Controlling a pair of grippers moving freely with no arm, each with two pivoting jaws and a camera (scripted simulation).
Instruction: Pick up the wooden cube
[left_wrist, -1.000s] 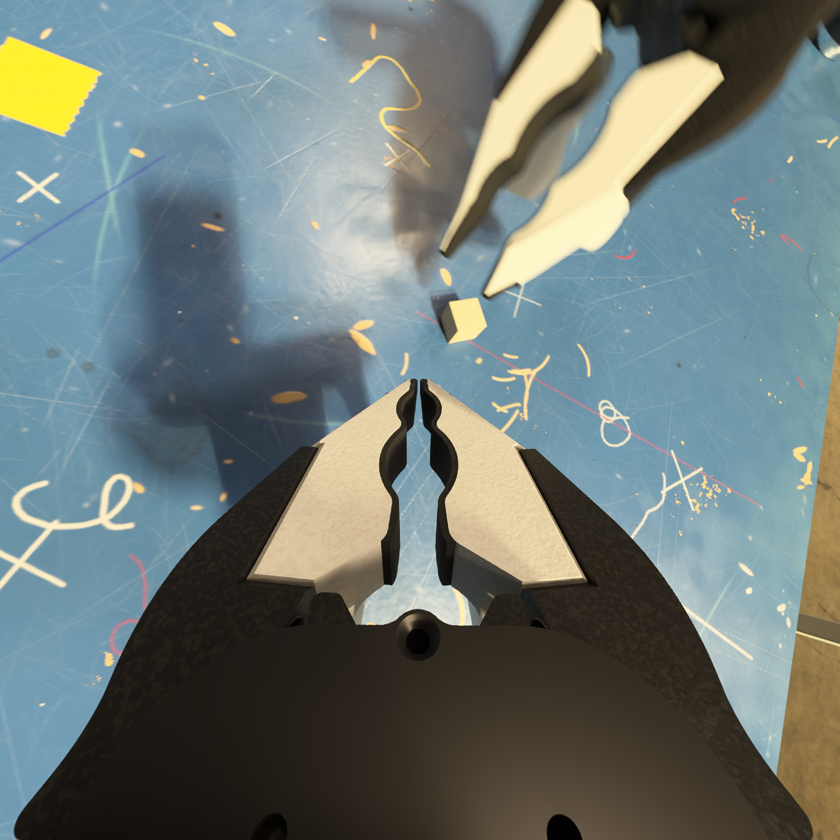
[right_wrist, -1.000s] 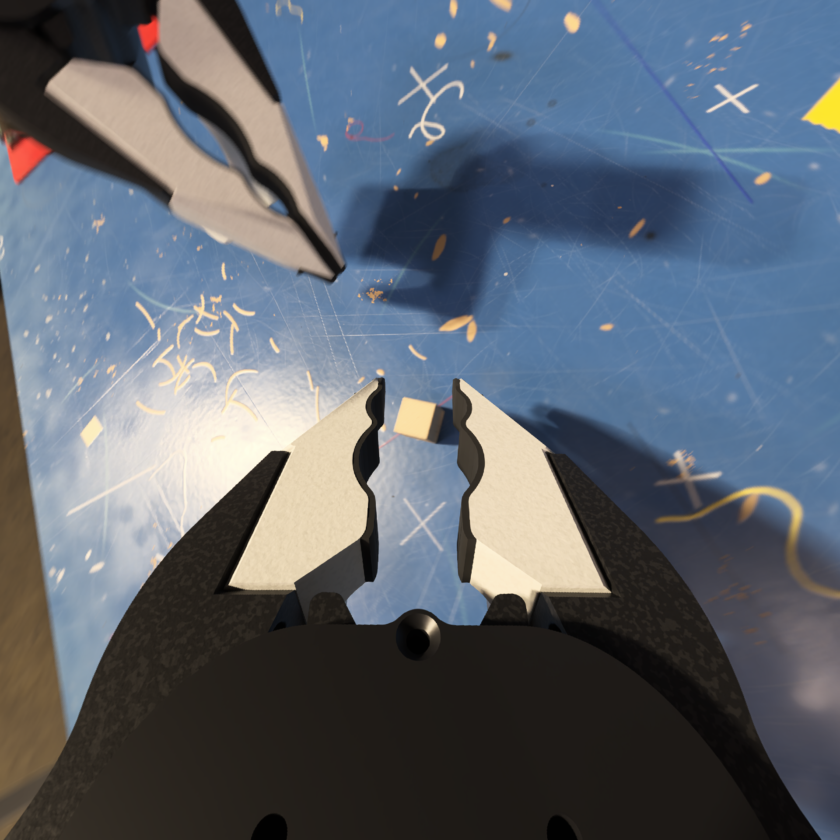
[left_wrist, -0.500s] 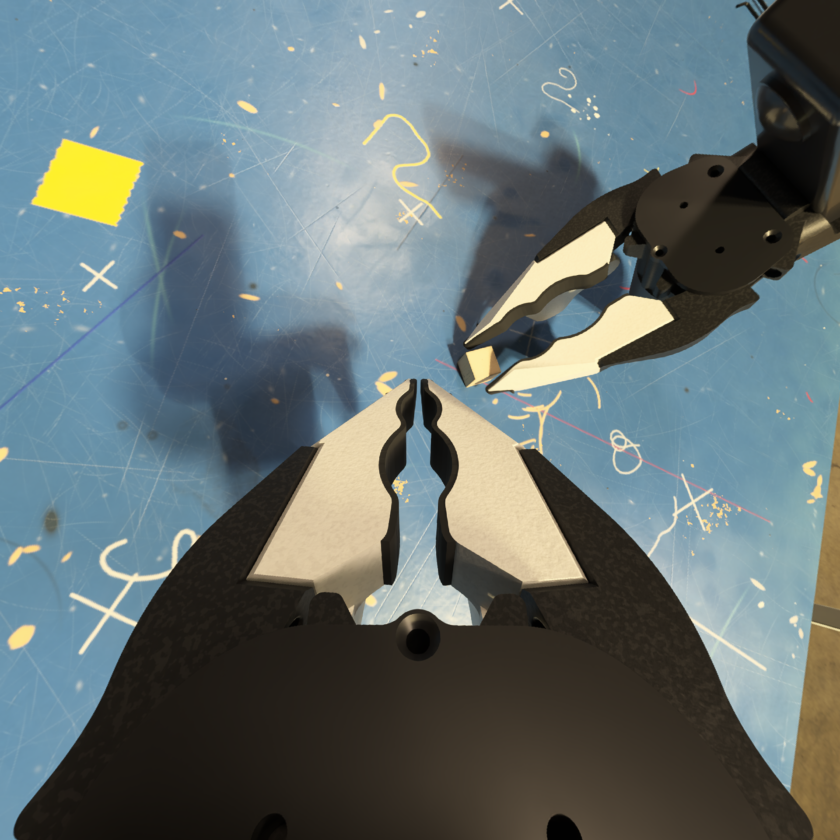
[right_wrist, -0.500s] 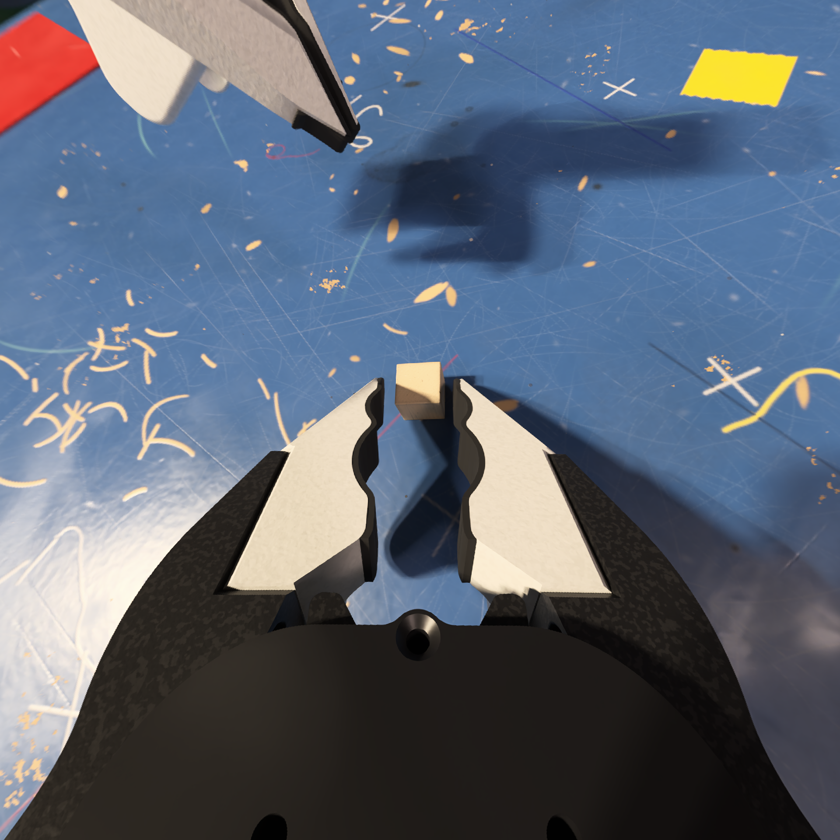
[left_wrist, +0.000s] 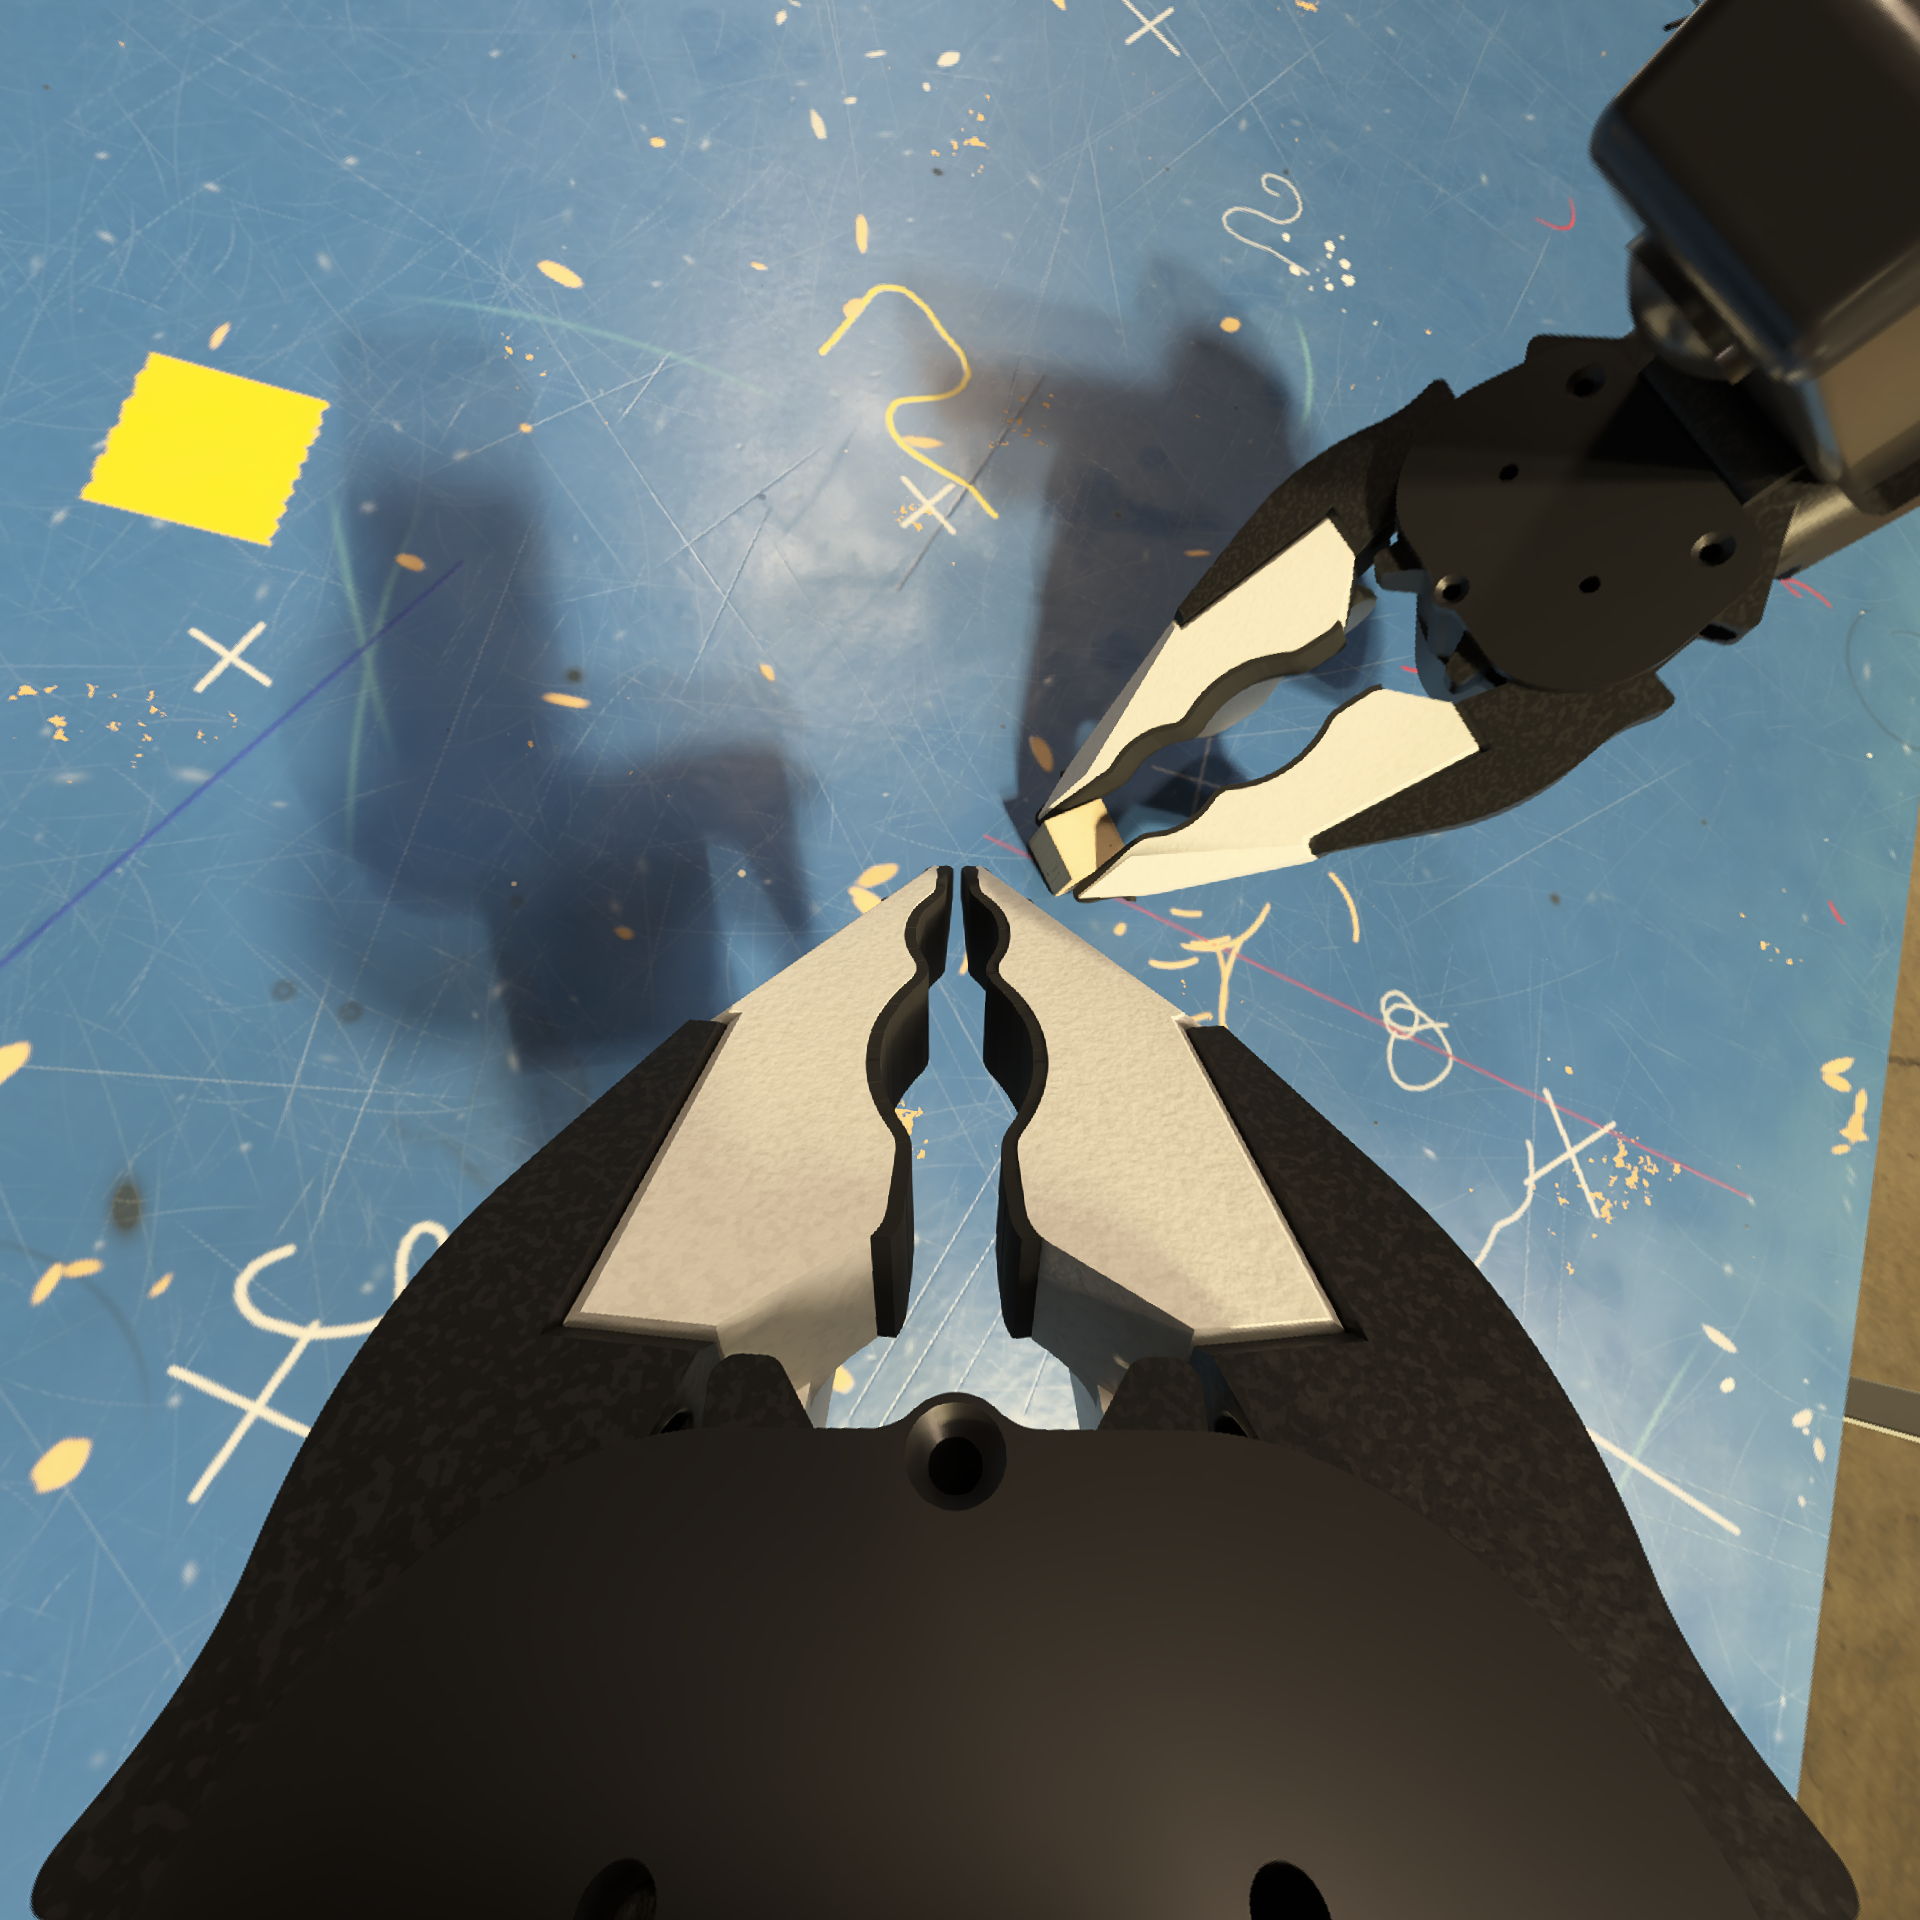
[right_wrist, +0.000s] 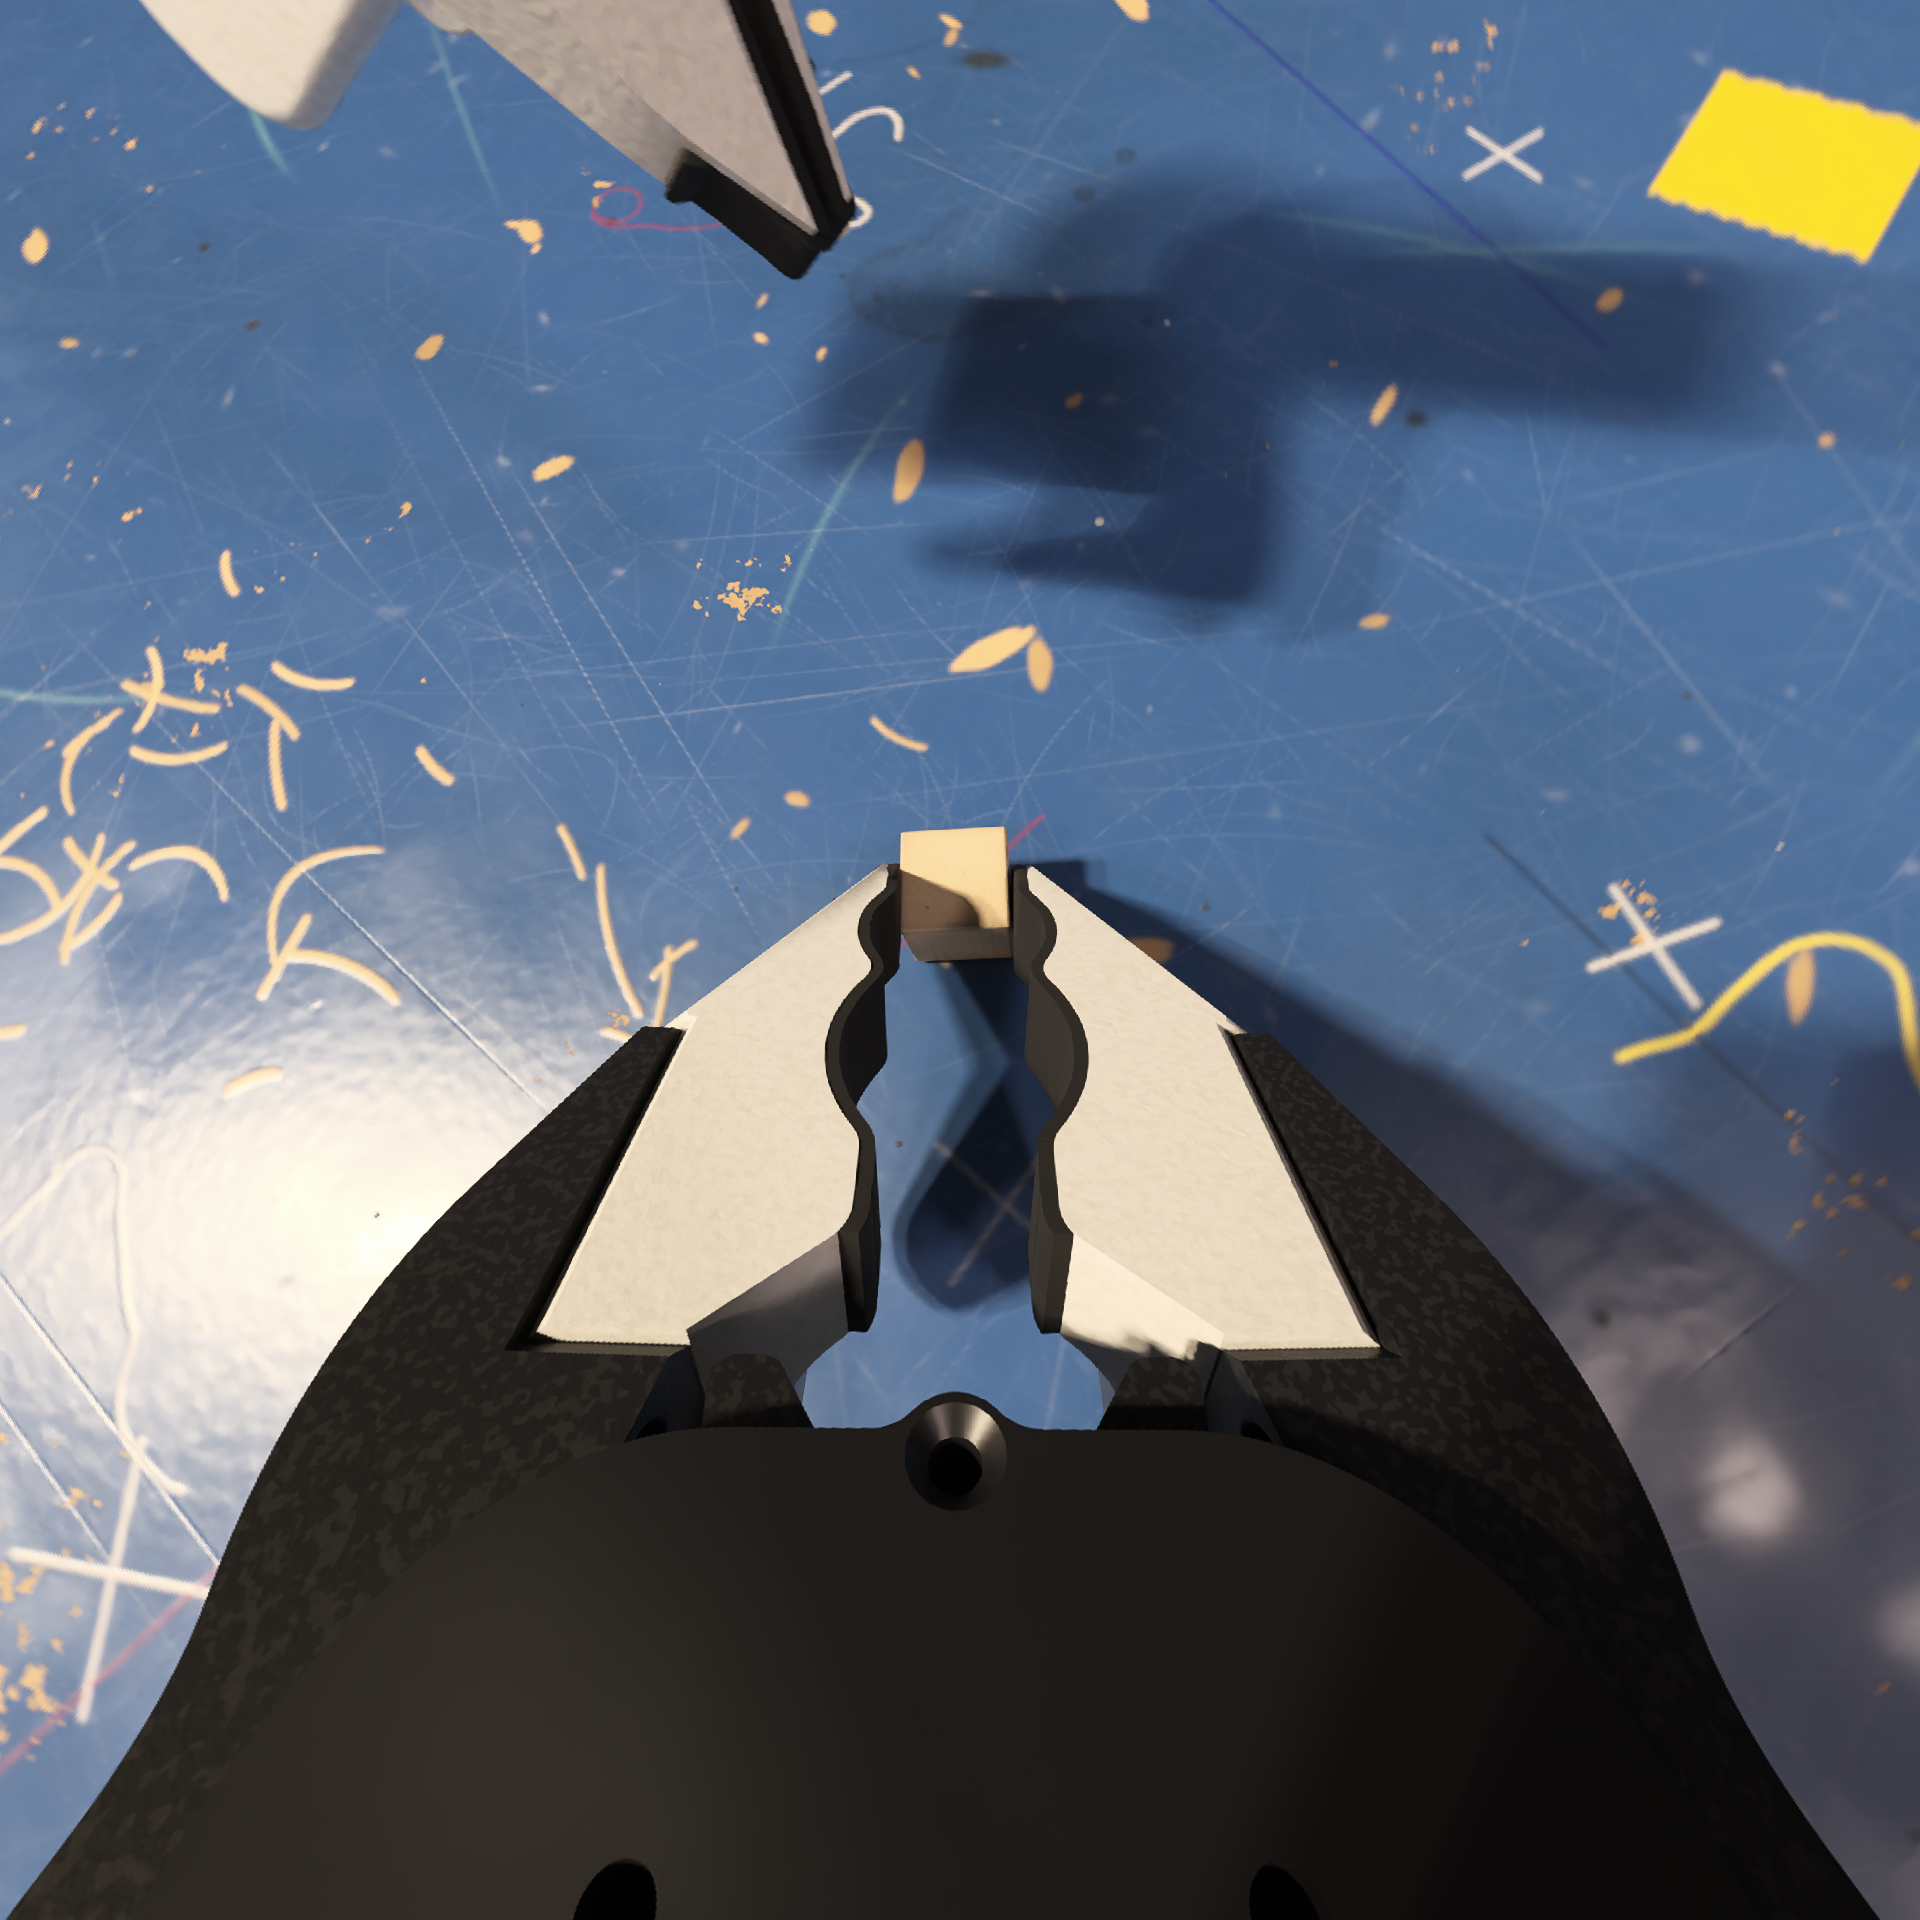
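The small pale wooden cube (right_wrist: 954, 894) sits between the tips of my right gripper (right_wrist: 956, 883), whose jaws are closed onto its two sides. The cube rests on or just above the blue mat; I cannot tell which. In the left wrist view the cube (left_wrist: 1081, 847) shows pinched at the tips of the right gripper (left_wrist: 1075, 852), which comes in from the upper right. My left gripper (left_wrist: 956, 883) is shut and empty, its tips just left of and below the cube. It also shows in the right wrist view (right_wrist: 821, 234) at the top.
The scratched blue mat (left_wrist: 623, 727) carries chalk marks and wood shavings. A yellow patch (left_wrist: 208, 447) lies at the left, also seen in the right wrist view (right_wrist: 1787, 166). A tan table edge (left_wrist: 1870, 1351) runs along the right.
My right gripper came down around the cube and its jaws narrowed onto it. The left gripper pulled back and stayed shut.
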